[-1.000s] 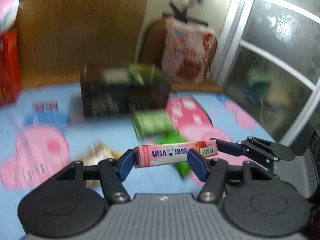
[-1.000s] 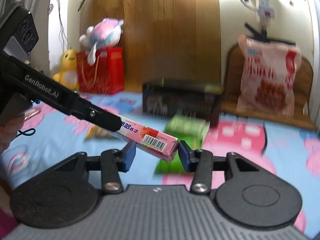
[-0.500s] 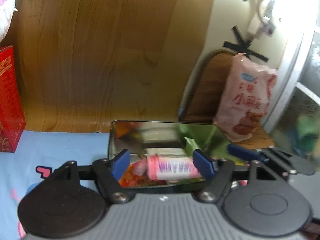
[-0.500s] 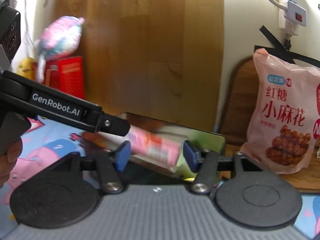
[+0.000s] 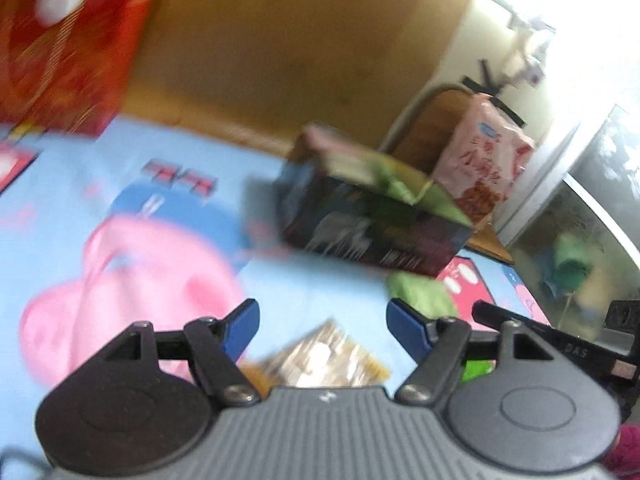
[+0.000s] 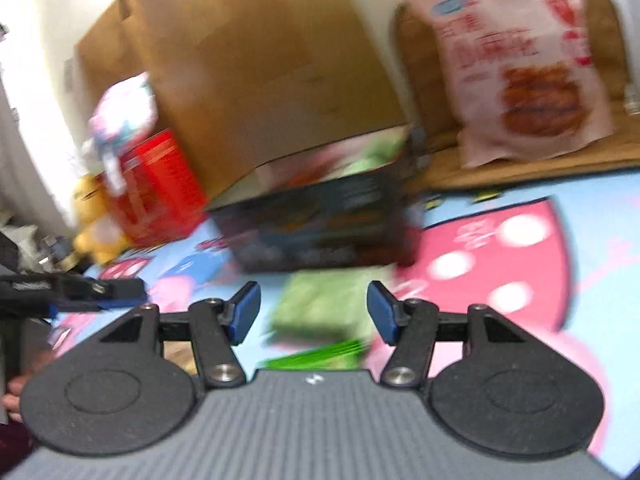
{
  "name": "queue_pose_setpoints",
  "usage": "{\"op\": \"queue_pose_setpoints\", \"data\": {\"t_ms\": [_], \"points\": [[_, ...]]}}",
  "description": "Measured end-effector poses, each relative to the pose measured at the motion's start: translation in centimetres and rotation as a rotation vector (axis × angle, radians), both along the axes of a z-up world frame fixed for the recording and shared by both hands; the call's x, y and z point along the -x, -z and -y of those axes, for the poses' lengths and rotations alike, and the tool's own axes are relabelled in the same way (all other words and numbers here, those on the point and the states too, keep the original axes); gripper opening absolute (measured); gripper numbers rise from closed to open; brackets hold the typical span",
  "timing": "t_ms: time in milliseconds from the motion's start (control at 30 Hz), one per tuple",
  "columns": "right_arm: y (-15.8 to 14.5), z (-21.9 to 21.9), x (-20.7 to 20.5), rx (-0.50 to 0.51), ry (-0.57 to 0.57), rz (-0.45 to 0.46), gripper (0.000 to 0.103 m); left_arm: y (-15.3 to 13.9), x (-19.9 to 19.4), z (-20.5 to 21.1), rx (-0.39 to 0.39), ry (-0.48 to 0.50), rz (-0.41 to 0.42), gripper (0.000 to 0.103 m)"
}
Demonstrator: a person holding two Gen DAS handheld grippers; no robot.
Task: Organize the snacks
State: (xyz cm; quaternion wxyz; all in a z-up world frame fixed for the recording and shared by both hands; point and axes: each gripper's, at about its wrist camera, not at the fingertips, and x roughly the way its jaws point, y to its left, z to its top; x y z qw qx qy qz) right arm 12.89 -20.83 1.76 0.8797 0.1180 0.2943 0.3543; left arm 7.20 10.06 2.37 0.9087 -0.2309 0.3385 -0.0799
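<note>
While several packets already sit inside the dark open-topped cardboard box (image 6: 320, 232), both the left gripper (image 5: 322, 330) and right gripper (image 6: 312, 312) are released and empty; a green snack pack (image 6: 324, 306) and a gold-and-clear packet (image 5: 324, 360) remain on the mat before that box.

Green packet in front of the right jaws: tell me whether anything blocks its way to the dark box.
Nothing visible does. The green packet lies on the mat just short of the dark box, with only bare mat between them. The right gripper is open and empty.
</note>
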Motion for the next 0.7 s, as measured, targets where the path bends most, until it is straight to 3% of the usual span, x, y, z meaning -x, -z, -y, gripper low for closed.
{"op": "queue_pose_setpoints", "data": {"t_ms": [167, 233, 300, 433, 533, 700], "points": [[0.5, -6.5, 1.1, 0.072, -0.166, -0.018, 0.059, 1.5, 2.0, -1.3, 0.094, -0.045, -0.069, 0.068], [1.4, -8.7, 0.9, 0.100, -0.202, -0.055, 0.051, 2.0, 1.7, -1.1, 0.114, -0.044, -0.102, 0.060], [2.2, -9.8, 1.5, 0.110, -0.224, -0.047, 0.042, 2.7, 1.2, -0.7, 0.131, -0.029, -0.123, 0.045], [1.7, -8.8, 3.8, 0.113, -0.235, -0.042, 0.036, 2.8, 2.1, 0.3, 0.108, -0.009, -0.110, 0.041], [1.6, -6.7, 6.3, 0.148, -0.237, 0.002, 0.035, 2.9, 3.2, 2.0, 0.096, 0.080, -0.118, 0.041], [2.4, -2.7, 10.4, 0.151, -0.222, 0.028, 0.036, 2.7, 5.9, 6.1, 0.012, 0.239, -0.106, 0.042]]}}
